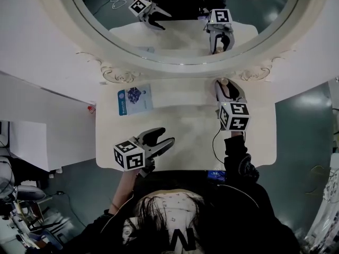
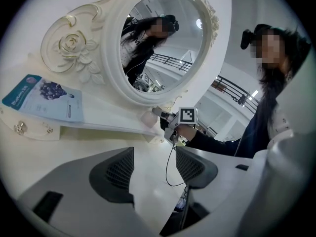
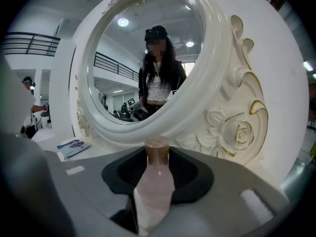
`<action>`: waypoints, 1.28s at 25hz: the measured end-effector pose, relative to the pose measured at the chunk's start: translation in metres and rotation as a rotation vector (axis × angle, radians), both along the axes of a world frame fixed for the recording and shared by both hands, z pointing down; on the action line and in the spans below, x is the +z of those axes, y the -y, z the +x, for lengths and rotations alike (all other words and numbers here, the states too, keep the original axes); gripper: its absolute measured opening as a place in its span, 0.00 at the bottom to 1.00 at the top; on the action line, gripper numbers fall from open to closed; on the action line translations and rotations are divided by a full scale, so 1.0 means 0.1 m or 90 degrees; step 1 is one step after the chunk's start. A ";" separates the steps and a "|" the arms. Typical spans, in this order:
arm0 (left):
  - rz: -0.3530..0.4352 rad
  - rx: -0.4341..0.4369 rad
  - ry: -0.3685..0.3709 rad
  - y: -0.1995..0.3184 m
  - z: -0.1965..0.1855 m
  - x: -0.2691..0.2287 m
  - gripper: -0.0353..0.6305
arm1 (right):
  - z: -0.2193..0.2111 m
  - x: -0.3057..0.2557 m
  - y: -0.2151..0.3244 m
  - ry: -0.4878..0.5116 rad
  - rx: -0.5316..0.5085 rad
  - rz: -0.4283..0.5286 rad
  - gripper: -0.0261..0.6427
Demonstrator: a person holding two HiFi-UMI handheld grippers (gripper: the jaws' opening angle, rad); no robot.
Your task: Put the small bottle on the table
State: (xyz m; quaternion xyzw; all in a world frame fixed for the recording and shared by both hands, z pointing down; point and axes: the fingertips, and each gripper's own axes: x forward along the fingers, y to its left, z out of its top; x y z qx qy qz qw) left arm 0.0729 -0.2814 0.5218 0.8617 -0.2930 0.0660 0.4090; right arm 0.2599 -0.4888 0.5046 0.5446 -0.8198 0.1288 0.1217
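The small bottle (image 3: 155, 186), pale pink with a brown cap, stands upright between the jaws of my right gripper (image 3: 157, 174), which is shut on it. In the head view that right gripper (image 1: 226, 91) is at the back right of the white vanity table (image 1: 185, 136), close to the mirror's base, and only the bottle's cap (image 1: 224, 81) shows. The left gripper view shows the bottle (image 2: 148, 118) over the raised back shelf. My left gripper (image 1: 161, 139) hovers over the table's front left, open and empty, its jaws (image 2: 154, 169) well apart.
A large oval mirror (image 1: 180, 20) in an ornate white frame stands behind the table. A blue packet (image 1: 135, 99) lies on the back shelf at the left. A thin black cable (image 1: 214, 142) hangs from the right gripper. A phone (image 1: 217, 174) sits at the front edge.
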 end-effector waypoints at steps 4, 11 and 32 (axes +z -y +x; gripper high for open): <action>0.005 -0.007 -0.007 -0.02 -0.09 -0.04 0.45 | 0.02 0.00 0.04 0.003 0.014 0.002 0.26; 0.012 -0.009 -0.015 -0.08 -0.28 -0.09 0.45 | 0.08 0.00 0.00 -0.014 0.059 -0.012 0.28; 0.042 0.043 -0.030 -0.37 -0.91 -0.16 0.45 | -0.88 -0.33 -1.31 0.073 0.042 -0.034 0.29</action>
